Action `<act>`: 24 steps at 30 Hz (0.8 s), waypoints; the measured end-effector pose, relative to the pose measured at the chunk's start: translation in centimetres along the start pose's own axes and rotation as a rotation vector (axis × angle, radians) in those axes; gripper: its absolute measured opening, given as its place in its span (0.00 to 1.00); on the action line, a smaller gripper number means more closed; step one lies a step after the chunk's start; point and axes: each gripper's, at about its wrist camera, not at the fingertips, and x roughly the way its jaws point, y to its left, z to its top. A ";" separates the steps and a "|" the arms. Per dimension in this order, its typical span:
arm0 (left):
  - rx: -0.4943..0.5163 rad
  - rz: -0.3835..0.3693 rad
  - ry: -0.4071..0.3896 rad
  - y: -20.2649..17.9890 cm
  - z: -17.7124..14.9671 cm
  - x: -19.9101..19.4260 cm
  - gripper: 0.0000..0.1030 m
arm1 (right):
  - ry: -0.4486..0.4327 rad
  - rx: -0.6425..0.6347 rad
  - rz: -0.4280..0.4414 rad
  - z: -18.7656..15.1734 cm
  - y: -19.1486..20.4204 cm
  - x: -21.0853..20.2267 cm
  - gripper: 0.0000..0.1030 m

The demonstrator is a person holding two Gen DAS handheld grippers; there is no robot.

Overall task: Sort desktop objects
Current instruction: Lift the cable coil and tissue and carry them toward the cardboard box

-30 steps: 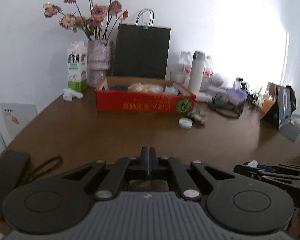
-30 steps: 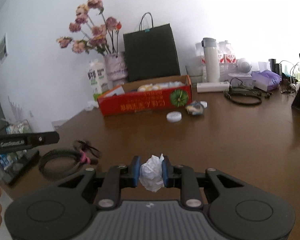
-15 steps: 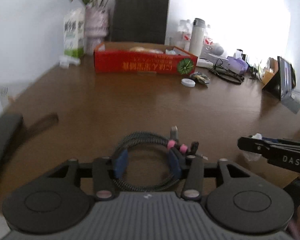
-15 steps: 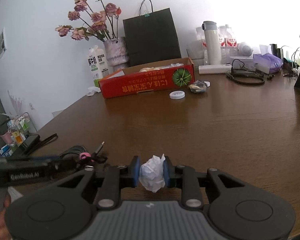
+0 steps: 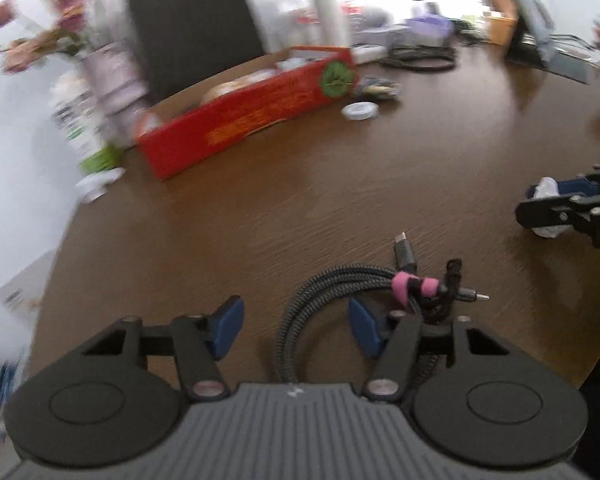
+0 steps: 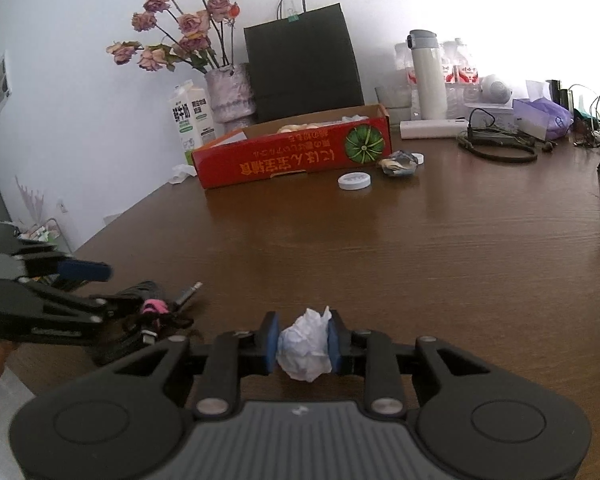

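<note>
My left gripper (image 5: 296,326) is open, its blue pads wide apart over a coiled black braided cable (image 5: 340,308) with pink ties that lies on the brown table (image 5: 340,184). The coil sits between the pads, nearer the right one. My right gripper (image 6: 302,342) is shut on a crumpled white paper ball (image 6: 305,350) held low above the table. The paper ball also shows in the left wrist view (image 5: 546,192). The cable also shows at the left of the right wrist view (image 6: 148,308). A red cardboard box (image 6: 292,156) with items inside stands at the back.
A white lid (image 6: 354,181) and a crumpled wrapper (image 6: 398,160) lie beside the box. Behind it stand a milk carton (image 6: 190,120), a vase of dried roses (image 6: 232,92), a black paper bag (image 6: 300,68) and a white flask (image 6: 428,74). Cables and a dark stand are at the back right.
My left gripper was shut a second ago, came over the cable and opened, and its jaws are now wider. The left view has tilted. My right gripper still holds the paper ball.
</note>
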 end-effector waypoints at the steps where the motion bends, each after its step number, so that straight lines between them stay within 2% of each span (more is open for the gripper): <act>1: 0.029 -0.020 -0.014 0.0 0.3 0.5 0.65 | 0.000 0.002 0.003 0.1 -0.1 0.1 0.24; 2: 0.053 -0.035 -0.023 0.1 0.6 1.0 0.70 | -0.001 0.002 0.003 0.2 0.0 0.2 0.24; 3: 0.058 -0.035 -0.022 0.1 0.9 1.5 0.69 | -0.002 0.001 0.002 0.2 -0.1 0.3 0.24; 4: 0.056 -0.038 -0.017 0.2 1.3 1.8 0.61 | -0.002 0.001 0.000 0.2 0.0 0.3 0.24; 5: 0.062 -0.041 -0.017 0.0 1.5 2.0 0.35 | -0.002 0.003 0.001 0.2 0.0 0.3 0.24; 6: 0.072 -0.028 -0.016 -0.2 1.6 2.3 0.20 | -0.002 0.002 0.001 0.2 0.0 0.3 0.24; 7: 0.080 0.011 -0.015 -0.5 1.4 2.5 0.14 | -0.002 0.000 0.000 0.2 0.0 0.3 0.24; 9: 0.095 0.060 -0.037 -1.4 1.1 2.4 0.11 | -0.003 -0.003 -0.005 0.2 0.0 0.3 0.24; 11: 0.047 0.087 -0.054 -1.8 0.6 1.7 0.09 | 0.000 -0.004 -0.004 0.2 -0.1 0.3 0.24; 16: -0.212 0.155 -0.154 -1.1 -0.5 -1.8 0.08 | -0.014 0.004 0.005 0.3 0.0 -0.2 0.24; 19: -0.332 0.157 -0.203 -0.5 -1.1 -3.9 0.06 | -0.018 -0.005 0.009 0.2 0.4 -0.5 0.22; 24: -0.348 0.156 -0.233 -0.5 -1.5 -6.2 0.06 | -0.045 -0.033 0.005 0.2 1.3 -1.7 0.20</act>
